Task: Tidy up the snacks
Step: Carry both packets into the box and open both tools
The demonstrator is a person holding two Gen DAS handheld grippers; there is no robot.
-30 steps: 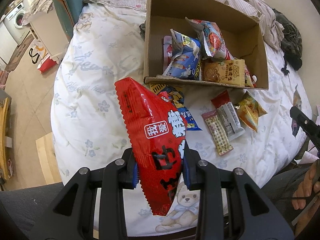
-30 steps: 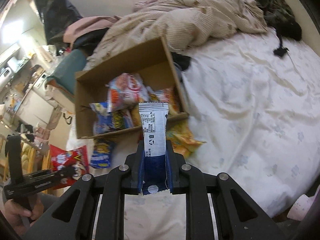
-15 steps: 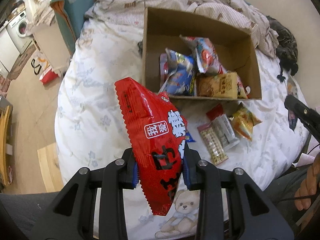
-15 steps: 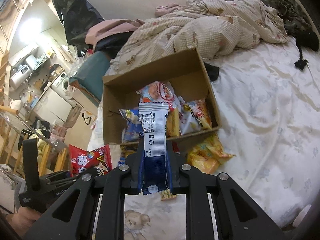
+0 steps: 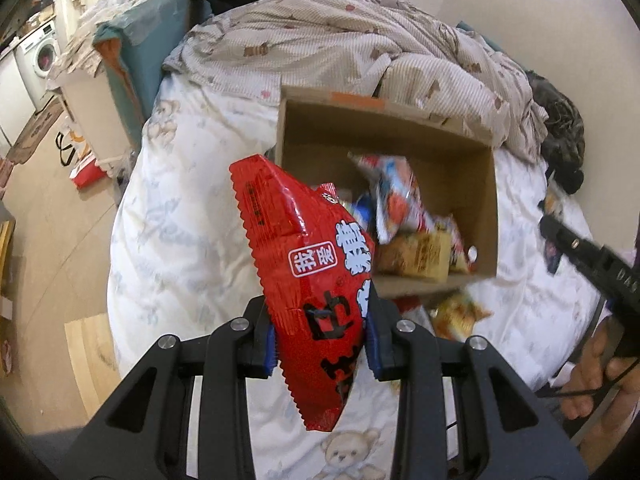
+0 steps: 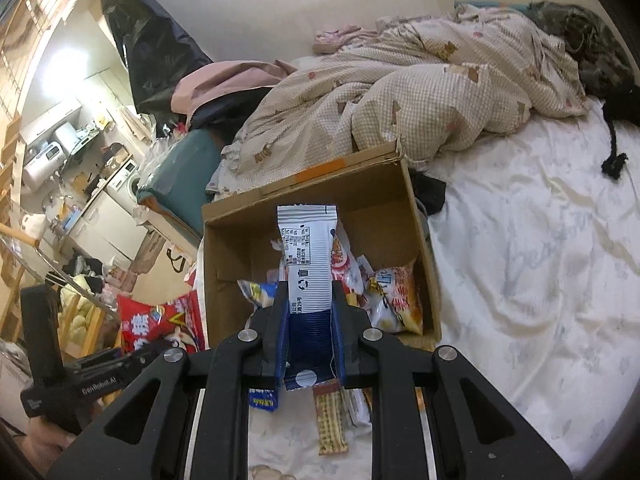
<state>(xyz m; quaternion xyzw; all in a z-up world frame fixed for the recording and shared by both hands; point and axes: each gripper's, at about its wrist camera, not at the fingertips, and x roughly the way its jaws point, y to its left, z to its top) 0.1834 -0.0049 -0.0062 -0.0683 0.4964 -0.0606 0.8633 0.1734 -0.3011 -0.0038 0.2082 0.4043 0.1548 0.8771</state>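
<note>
On the rumpled bed, beyond both tools, sits the open cardboard box (image 6: pixel 420 248), already part full of snack packets. The left gripper (image 5: pixel 320 344) is clamped on a red snack bag (image 5: pixel 308 264), whose long axis runs up and left from the jaws, ending just short of the box's near-left corner. The right gripper (image 6: pixel 310 344) is pinched tight on a white-and-blue snack stick (image 6: pixel 308 264), standing straight ahead, its top already against the box's interior. By my judgement the right hand is better lined up for a drop; the left needs to carry rightward and forward. Loose packets (image 6: pixel 332 420) lie on the sheet before the box.
</note>
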